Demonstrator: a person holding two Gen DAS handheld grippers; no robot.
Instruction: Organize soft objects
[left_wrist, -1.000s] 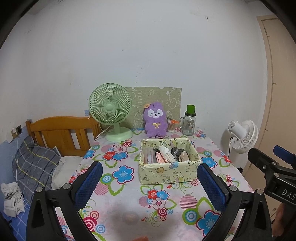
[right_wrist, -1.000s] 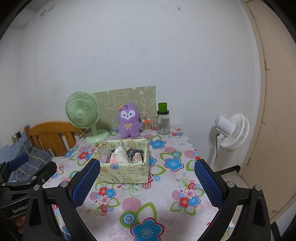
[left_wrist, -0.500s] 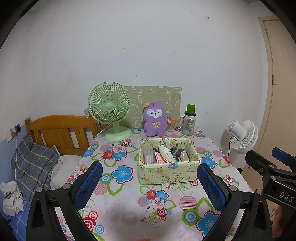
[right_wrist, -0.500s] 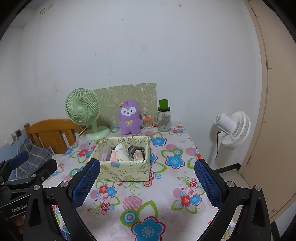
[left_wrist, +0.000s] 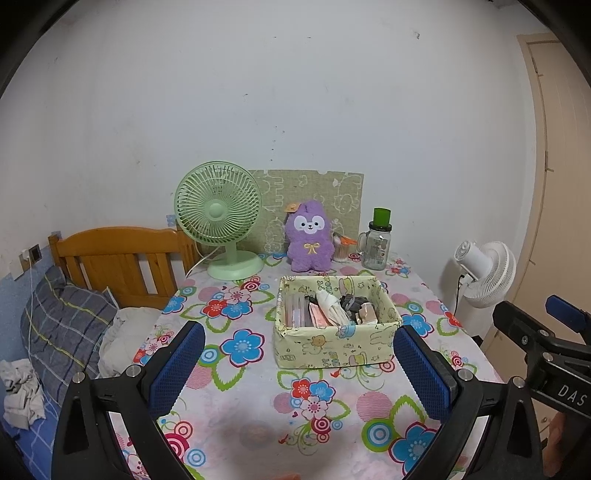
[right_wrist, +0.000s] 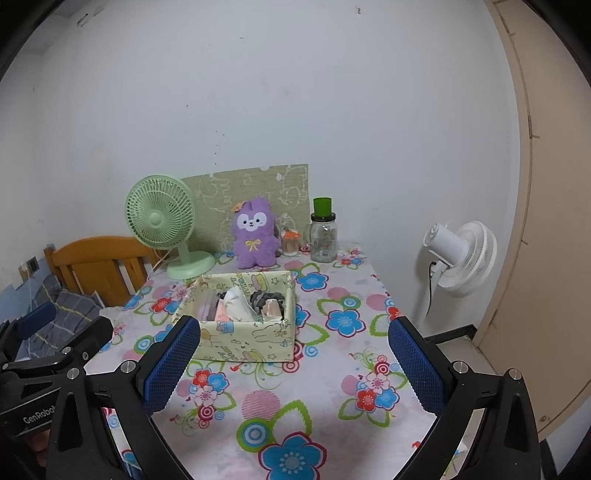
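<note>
A pale yellow fabric box (left_wrist: 334, 347) stands mid-table, holding several folded soft items (left_wrist: 327, 308). It also shows in the right wrist view (right_wrist: 245, 341). A purple plush toy (left_wrist: 309, 236) sits upright at the back by the wall, also in the right wrist view (right_wrist: 255, 232). My left gripper (left_wrist: 297, 373) is open and empty, held above the near part of the table, short of the box. My right gripper (right_wrist: 293, 363) is open and empty, held over the near right part of the table.
A green desk fan (left_wrist: 221, 225) stands back left, a glass jar with a green lid (left_wrist: 377, 240) back right, a small cup (left_wrist: 341, 247) beside the plush. A white floor fan (left_wrist: 484, 273) is right of the table (left_wrist: 258, 424). A wooden bed headboard (left_wrist: 118, 262) and pillow are left.
Both grippers have drifted slightly; the scene sits a little higher in the right wrist view. Both stay open and empty.
</note>
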